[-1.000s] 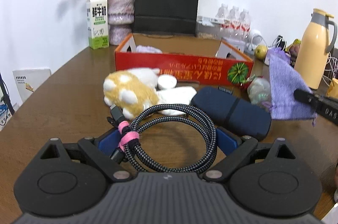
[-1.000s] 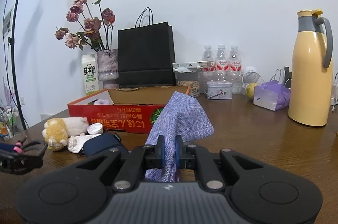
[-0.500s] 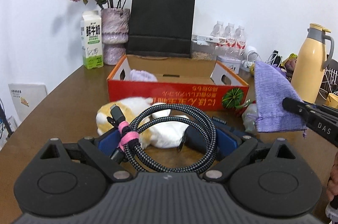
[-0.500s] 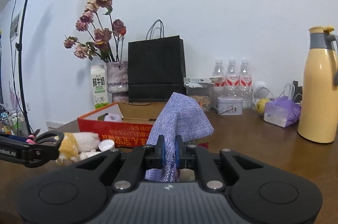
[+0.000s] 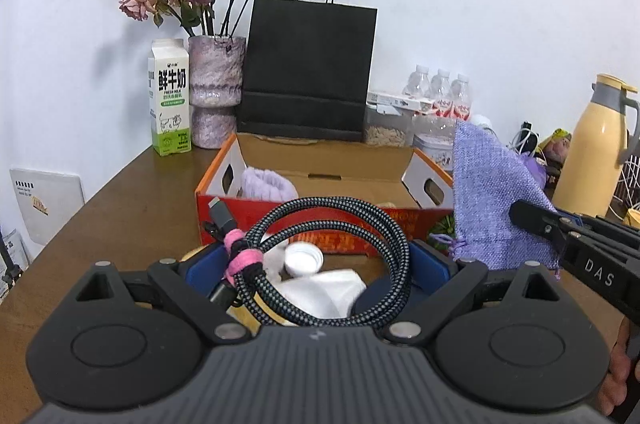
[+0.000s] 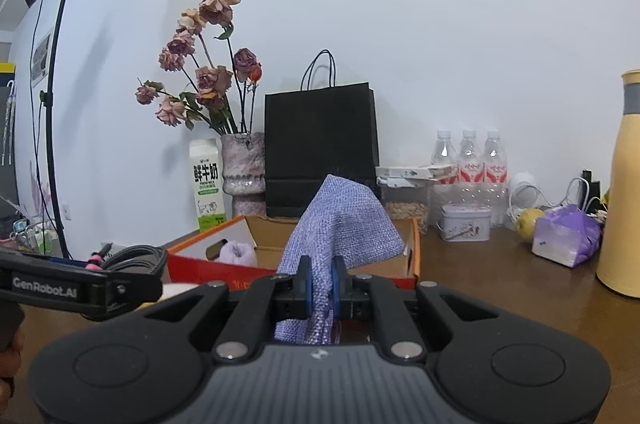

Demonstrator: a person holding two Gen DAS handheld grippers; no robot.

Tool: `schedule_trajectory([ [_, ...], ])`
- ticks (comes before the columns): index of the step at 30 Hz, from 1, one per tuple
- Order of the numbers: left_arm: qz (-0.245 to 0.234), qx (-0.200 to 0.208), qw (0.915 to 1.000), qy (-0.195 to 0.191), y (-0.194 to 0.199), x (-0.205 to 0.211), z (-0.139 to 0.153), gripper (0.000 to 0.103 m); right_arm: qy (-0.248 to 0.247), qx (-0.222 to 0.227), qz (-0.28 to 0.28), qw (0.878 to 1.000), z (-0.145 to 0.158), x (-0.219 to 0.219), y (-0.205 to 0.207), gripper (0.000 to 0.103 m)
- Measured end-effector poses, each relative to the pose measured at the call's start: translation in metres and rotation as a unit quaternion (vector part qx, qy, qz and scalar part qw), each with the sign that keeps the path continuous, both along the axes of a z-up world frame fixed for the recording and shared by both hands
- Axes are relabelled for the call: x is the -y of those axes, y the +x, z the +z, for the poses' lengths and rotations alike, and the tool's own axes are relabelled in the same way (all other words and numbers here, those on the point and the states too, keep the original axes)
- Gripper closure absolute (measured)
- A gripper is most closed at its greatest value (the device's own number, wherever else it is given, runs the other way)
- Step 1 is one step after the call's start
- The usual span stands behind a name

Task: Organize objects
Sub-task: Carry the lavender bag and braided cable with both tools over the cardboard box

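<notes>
My left gripper [image 5: 318, 264] is shut on a coiled black braided cable [image 5: 332, 260] with a pink tie, held above the table in front of the red cardboard box [image 5: 320, 224]. My right gripper [image 6: 321, 286] is shut on a purple woven pouch [image 6: 340, 224], which stands up over the box's near wall [image 6: 208, 270]. The pouch [image 5: 492, 200] also shows in the left wrist view, at the box's right end. A lilac cloth [image 5: 268, 184] lies inside the box. A white cap [image 5: 303, 259] and white plush lie below the cable.
A black paper bag [image 5: 308, 72], a vase of dried roses [image 5: 214, 92], a milk carton [image 5: 169, 98] and water bottles [image 5: 438, 100] stand behind the box. A yellow thermos [image 5: 592, 152] stands at the right. A light stand [image 6: 52, 104] is at the left.
Both grippers have risen and moved toward the box, carrying the cable and the pouch. The plush toy and dark case have dropped mostly out of sight below the left gripper.
</notes>
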State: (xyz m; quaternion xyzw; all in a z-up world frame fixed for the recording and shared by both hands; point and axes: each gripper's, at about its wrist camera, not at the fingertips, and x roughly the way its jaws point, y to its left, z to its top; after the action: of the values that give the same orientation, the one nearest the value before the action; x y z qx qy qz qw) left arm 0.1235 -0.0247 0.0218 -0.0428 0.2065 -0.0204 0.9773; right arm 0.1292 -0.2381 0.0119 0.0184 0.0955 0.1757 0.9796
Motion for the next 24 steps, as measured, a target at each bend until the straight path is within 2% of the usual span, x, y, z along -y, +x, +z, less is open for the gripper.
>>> schedule_trajectory([
  [24,0.030,0.027,0.9990,-0.018,0.074,-0.008,0.029,0.007,-0.017,0.007,0.012,1.000,0.028,-0.041,0.071,0.094],
])
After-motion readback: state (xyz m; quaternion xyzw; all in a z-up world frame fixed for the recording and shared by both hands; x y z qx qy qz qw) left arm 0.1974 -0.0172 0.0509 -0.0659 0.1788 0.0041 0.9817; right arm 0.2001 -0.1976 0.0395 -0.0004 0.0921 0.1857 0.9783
